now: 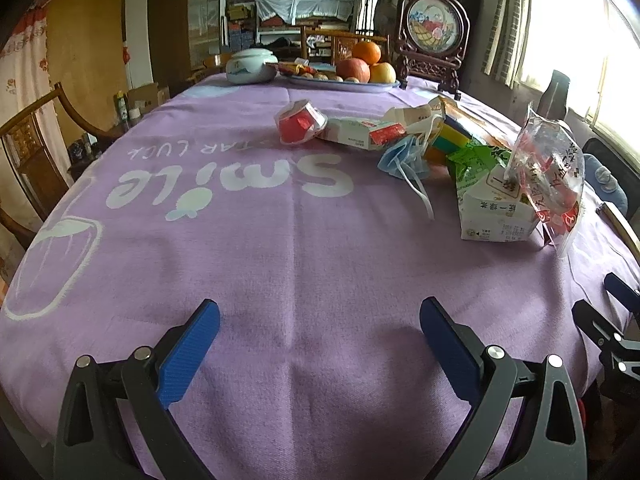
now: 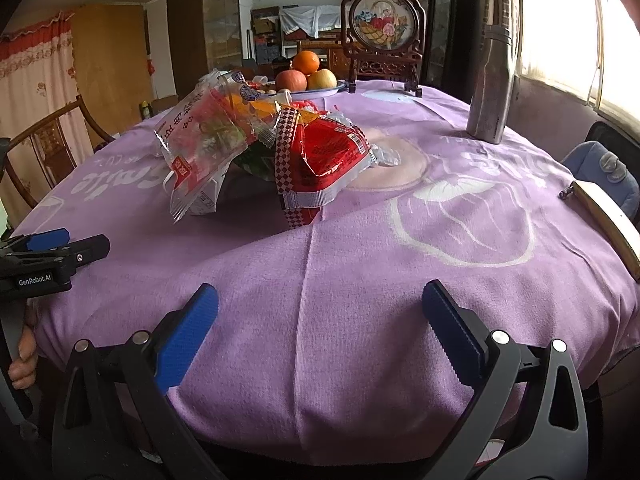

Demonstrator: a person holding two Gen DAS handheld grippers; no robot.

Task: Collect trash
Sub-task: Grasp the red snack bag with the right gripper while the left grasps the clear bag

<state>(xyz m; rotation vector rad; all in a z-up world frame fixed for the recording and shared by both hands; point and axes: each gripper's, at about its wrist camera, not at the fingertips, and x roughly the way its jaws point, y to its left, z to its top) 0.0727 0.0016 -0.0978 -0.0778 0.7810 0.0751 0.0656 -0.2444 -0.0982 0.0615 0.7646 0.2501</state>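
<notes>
Trash lies on the purple tablecloth (image 1: 280, 264). In the left wrist view I see a red and white cup (image 1: 298, 122), a flattened white carton (image 1: 362, 132), a blue face mask (image 1: 404, 158), a green and white drink carton (image 1: 490, 200) and a clear printed wrapper (image 1: 550, 172). The right wrist view shows that clear wrapper (image 2: 204, 140) and a red snack bag (image 2: 324, 160). My left gripper (image 1: 320, 320) is open and empty near the table's front edge. My right gripper (image 2: 320, 312) is open and empty, also at the front edge.
A fruit plate (image 1: 344, 84) with apples and an orange, a white lidded jar (image 1: 250, 64) and a framed round screen (image 1: 434, 36) stand at the far side. A steel flask (image 2: 490, 88) stands at right. Wooden chairs (image 1: 28, 152) surround the table.
</notes>
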